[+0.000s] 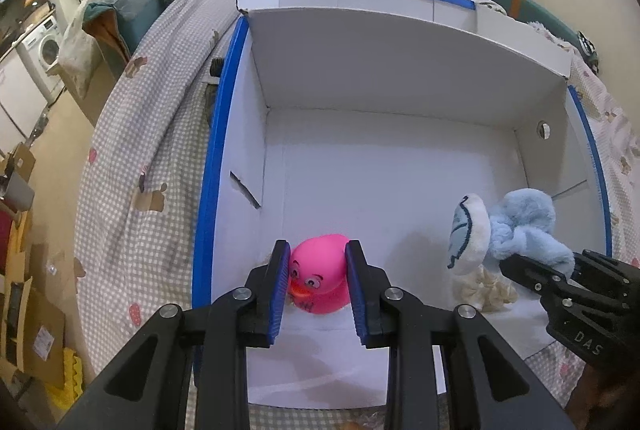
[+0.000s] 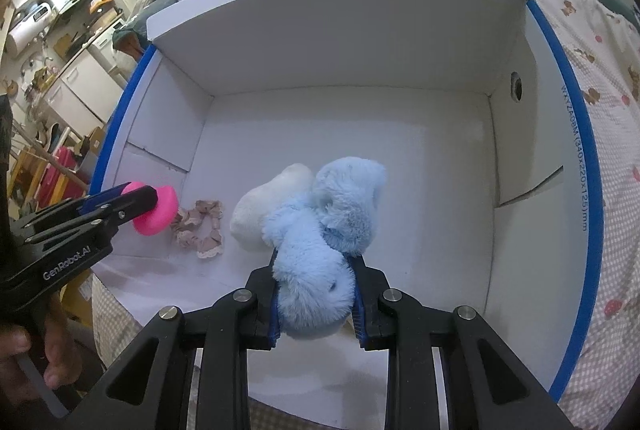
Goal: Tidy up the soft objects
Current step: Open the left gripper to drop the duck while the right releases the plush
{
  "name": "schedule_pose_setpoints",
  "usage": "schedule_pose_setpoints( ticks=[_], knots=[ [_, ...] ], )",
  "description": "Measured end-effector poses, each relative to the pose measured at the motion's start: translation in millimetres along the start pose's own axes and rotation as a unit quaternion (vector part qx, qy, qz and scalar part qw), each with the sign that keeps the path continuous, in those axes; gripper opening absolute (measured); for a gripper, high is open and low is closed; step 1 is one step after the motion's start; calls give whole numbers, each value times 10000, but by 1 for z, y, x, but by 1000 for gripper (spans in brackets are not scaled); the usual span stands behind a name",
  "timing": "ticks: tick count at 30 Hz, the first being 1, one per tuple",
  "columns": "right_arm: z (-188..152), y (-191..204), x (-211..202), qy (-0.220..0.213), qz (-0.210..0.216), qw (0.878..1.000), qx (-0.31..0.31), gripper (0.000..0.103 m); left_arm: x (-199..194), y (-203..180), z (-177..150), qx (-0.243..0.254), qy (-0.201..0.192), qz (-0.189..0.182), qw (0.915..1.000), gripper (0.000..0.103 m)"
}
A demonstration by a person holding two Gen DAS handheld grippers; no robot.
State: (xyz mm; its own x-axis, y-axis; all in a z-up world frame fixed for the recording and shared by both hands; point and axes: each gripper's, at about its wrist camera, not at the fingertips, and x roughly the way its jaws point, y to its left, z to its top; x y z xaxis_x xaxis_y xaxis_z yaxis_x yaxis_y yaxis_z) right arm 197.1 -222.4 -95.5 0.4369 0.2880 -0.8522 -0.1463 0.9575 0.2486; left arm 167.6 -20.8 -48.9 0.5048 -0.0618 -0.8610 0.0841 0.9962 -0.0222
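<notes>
My left gripper [image 1: 317, 270] is shut on a pink rubber duck [image 1: 320, 280] and holds it inside the white box [image 1: 392, 166], near its left wall; the duck also shows in the right wrist view [image 2: 157, 211]. My right gripper [image 2: 314, 294] is shut on a light blue plush toy [image 2: 324, 230] with a white face [image 1: 468, 230], held over the box floor at the right. A beige scrunchie [image 2: 200, 228] lies on the box floor between the two toys.
The white box has blue-taped edges [image 1: 212, 190] and an open lid flap [image 1: 400, 30] at the back. It sits on a bed with a checked quilt [image 1: 132, 150]. Cluttered room and washing machine [image 1: 44, 50] lie far left.
</notes>
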Motion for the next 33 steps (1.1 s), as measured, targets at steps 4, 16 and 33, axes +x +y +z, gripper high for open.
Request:
schedule_pose_setpoints(
  ticks=[4,16,33],
  knots=[
    [0,-1,0,1,0,10000,16,29,1,-1,0,12,8,31,10000,25],
    [0,-10,-4,-37,193,9995,251,32,-12,-2,2,36,-273,83,9996,64],
    [-4,-18,-39,-515,369,9955,705,83,-36,5,2,-52,-484,-151,9987,65]
  ],
)
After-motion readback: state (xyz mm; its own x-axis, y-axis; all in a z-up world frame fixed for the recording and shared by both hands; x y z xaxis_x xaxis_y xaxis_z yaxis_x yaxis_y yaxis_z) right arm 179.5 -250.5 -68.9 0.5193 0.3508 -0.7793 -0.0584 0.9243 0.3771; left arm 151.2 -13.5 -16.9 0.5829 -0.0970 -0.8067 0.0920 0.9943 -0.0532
